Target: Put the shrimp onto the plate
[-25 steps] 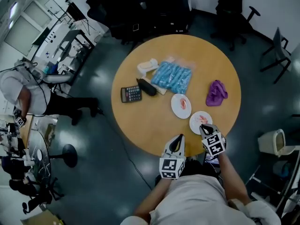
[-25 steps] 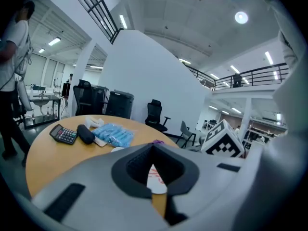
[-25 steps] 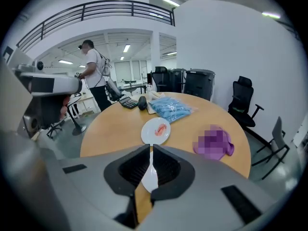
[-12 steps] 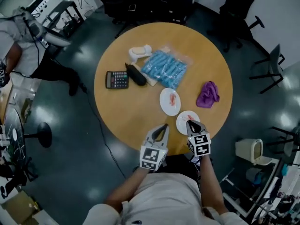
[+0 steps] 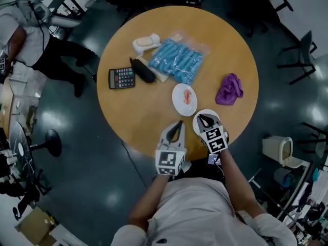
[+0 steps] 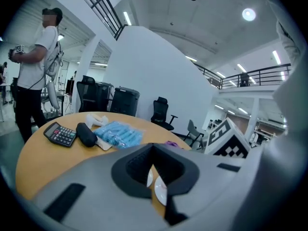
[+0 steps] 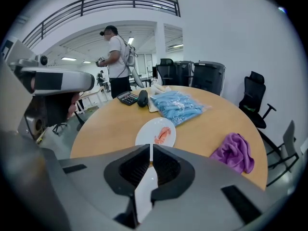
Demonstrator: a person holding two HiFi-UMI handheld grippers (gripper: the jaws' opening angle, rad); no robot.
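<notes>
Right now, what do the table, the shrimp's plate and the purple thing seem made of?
Table: likely wood or laminate, smooth tan top with soft sheen. Plate: white, glossy, ceramic or plastic, cannot tell. Purple thing: soft cloth, crumpled in folds.

Bench (image 5: 138, 106): wood-look top, smooth, low sheen. Far plate (image 5: 178, 104): white, glossy, ceramic-like. Cloth (image 5: 229, 89), right: purple, soft, crumpled. Far packet (image 5: 177, 61): clear shiny plastic film over blue contents. Left hand-held gripper (image 5: 179, 123), right hand-held gripper (image 5: 201, 118): matt grey plastic. Floor (image 5: 77, 152): dark, glossy.

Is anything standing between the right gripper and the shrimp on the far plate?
Nothing visible does. The shrimp lies straight ahead of the right gripper, and only the bare table top lies between them.
</notes>
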